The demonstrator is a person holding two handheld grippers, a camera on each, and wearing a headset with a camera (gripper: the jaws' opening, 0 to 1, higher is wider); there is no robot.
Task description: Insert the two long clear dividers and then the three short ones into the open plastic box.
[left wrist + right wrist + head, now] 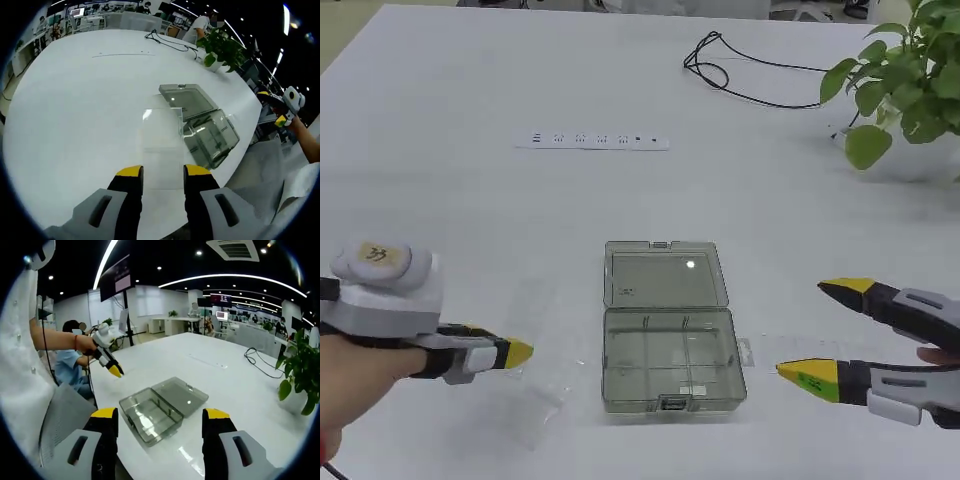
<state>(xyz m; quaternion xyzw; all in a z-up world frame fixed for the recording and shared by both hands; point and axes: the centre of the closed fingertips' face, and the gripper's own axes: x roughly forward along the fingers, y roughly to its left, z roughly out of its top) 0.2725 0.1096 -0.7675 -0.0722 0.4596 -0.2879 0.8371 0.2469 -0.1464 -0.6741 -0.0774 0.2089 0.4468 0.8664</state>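
The open smoky-clear plastic box [670,362] sits at the table's near middle with its lid [665,274] laid flat behind it. Faint lines cross its inside; I cannot tell whether they are ribs or dividers. Clear dividers [535,345] lie flat on the table left of the box, hard to make out; they also lie just ahead of the jaws as clear dividers [160,135]. More clear strips [790,345] lie right of the box. My left gripper [515,353] is open over the left dividers, jaws empty [164,172]. My right gripper [825,335] hangs open right of the box [150,415].
A white power strip [592,140] lies across the table's far middle. A black cable [740,75] loops at the back right beside a potted plant [905,85]. The table's front edge is close behind both grippers. A seated person is beyond the table.
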